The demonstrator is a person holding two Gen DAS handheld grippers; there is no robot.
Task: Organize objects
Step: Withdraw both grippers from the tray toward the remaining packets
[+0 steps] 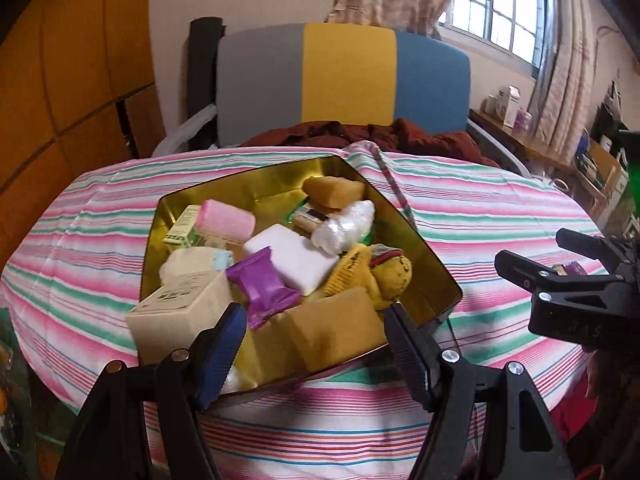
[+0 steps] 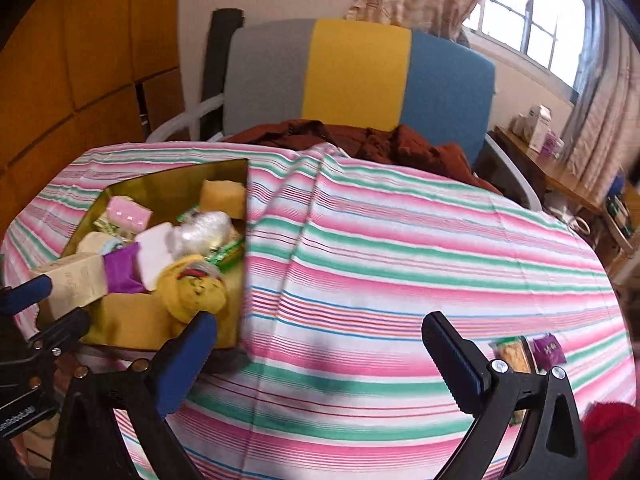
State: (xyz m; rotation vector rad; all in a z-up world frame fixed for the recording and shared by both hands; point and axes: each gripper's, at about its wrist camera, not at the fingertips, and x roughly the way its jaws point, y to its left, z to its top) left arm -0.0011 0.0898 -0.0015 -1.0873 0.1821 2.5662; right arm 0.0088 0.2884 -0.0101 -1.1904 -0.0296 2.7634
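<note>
1. Hovering over the near edge of a gold-coloured metal tin [image 1: 436, 264], the left gripper [image 1: 316, 344] has its two ribbed blue-padded fingers [image 1: 222, 344] spread apart with nothing between them.
2. That tin sits on a table covered by a pink, green and white striped cloth [image 2: 400, 264], toward the table's left side in the right wrist view.
3. Inside the tin lie a pink rounded block [image 1: 228, 220], a white rectangular block [image 1: 296, 258], a purple foil sachet [image 1: 262, 284], a beige cardboard box [image 1: 180, 312], a yellow plush toy with a stitched face [image 1: 394, 276], a clear crinkled plastic bundle [image 1: 346, 224] and tan sponge-like blocks [image 1: 336, 326], all heaped and touching.
4. The cardboard box leans over the tin's near left rim, just beside the left gripper's left finger.
5. The right gripper [image 2: 320, 356] hangs above bare striped cloth to the right of the tin, its fingers wide apart and empty.
6. Near the table's right front edge, just beyond the right gripper's right finger, lie a small yellow snack packet [image 2: 512, 354] and a small purple packet [image 2: 550, 348], side by side.
7. Beyond the table's far edge stands a chair with a grey, yellow and blue back [image 1: 344, 80], with a dark red cloth [image 1: 400, 136] bunched on it.
</note>
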